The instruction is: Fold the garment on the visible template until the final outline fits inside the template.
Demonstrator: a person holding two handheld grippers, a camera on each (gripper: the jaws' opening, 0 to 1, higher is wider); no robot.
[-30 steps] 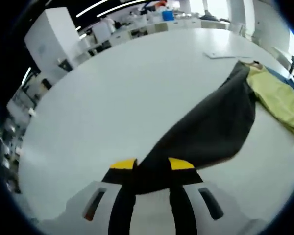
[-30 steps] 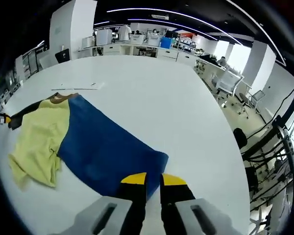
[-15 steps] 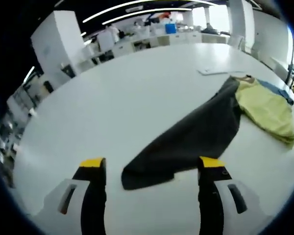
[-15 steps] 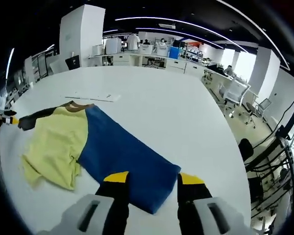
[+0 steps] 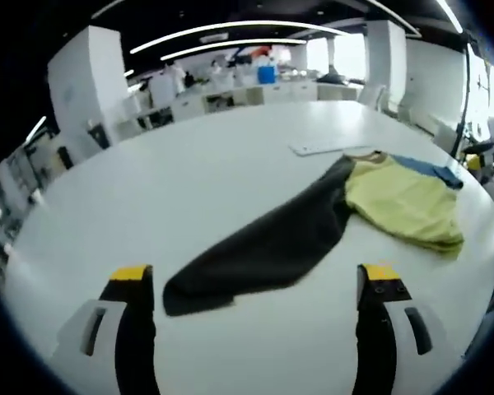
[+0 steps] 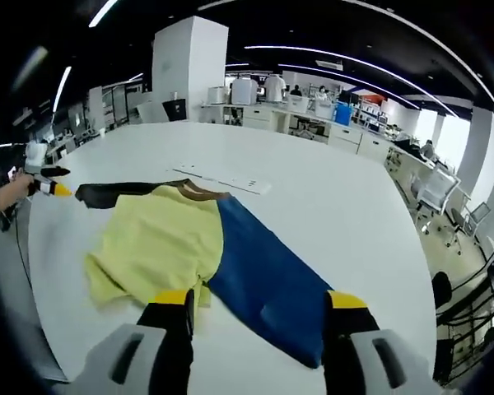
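I am looking across a big white table (image 5: 189,173) in a bright open office with desks and white pillars far behind it. The garment (image 5: 395,197) is lying flat on the table, and it is my landmark. Its middle is yellow, one long sleeve is dark grey or black, and the other sleeve is blue.

In the left gripper view, the dark sleeve (image 5: 263,247) is stretching from the yellow body toward my left gripper (image 5: 255,276). The sleeve's end is lying on the table between the two yellow-tipped jaws, but the jaws are standing wide apart and are gripping nothing. A thin white strip (image 5: 321,149) is lying on the table just past the garment's brown collar. I cannot tell if that is the template.

In the right gripper view, the blue sleeve (image 6: 267,280) is reaching from the yellow body (image 6: 160,247) toward my right gripper (image 6: 259,303). Those jaws are also spread wide, with the blue cloth lying loose between them and nothing pinched. The white strip (image 6: 222,178) is sitting just beyond the collar (image 6: 193,191). At the far end of the dark sleeve (image 6: 115,192), the left gripper (image 6: 45,185) is showing small, with a person's hand (image 6: 4,197) behind it.
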